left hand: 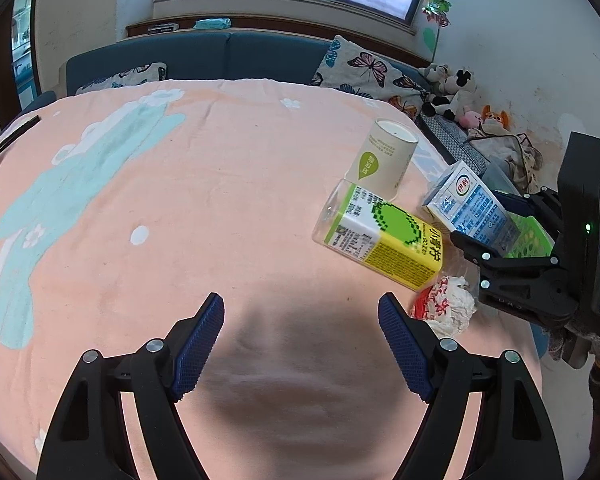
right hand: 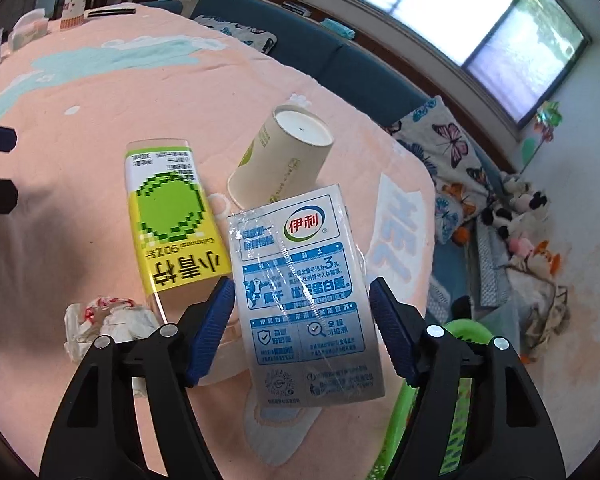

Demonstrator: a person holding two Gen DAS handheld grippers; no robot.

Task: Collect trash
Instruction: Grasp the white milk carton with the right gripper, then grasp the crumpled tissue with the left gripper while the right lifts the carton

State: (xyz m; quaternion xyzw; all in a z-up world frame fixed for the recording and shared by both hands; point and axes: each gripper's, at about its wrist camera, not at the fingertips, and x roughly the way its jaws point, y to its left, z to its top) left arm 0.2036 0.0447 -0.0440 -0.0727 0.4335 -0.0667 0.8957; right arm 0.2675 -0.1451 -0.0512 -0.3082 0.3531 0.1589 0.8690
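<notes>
Here, rt hand-held gripper (right hand: 302,300) clamped on milk carton (right hand: 300,288) — left hand-held gripper (left hand: 301,312) wide, empty, paper cup (left hand: 382,156) upside-down.

Black gripper (left hand: 301,312) — blue ribbed pads (left hand: 198,346), silver screws

Peach blanket (left hand: 240,184) — blue-white carton (right hand: 300,300)

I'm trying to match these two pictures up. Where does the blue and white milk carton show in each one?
Left wrist view: the milk carton sits at the right, beside the right gripper.
Right wrist view: the carton fills the lower centre, between the blue fingers.
Shared landmark: the overturned paper cup just beyond it.
</notes>
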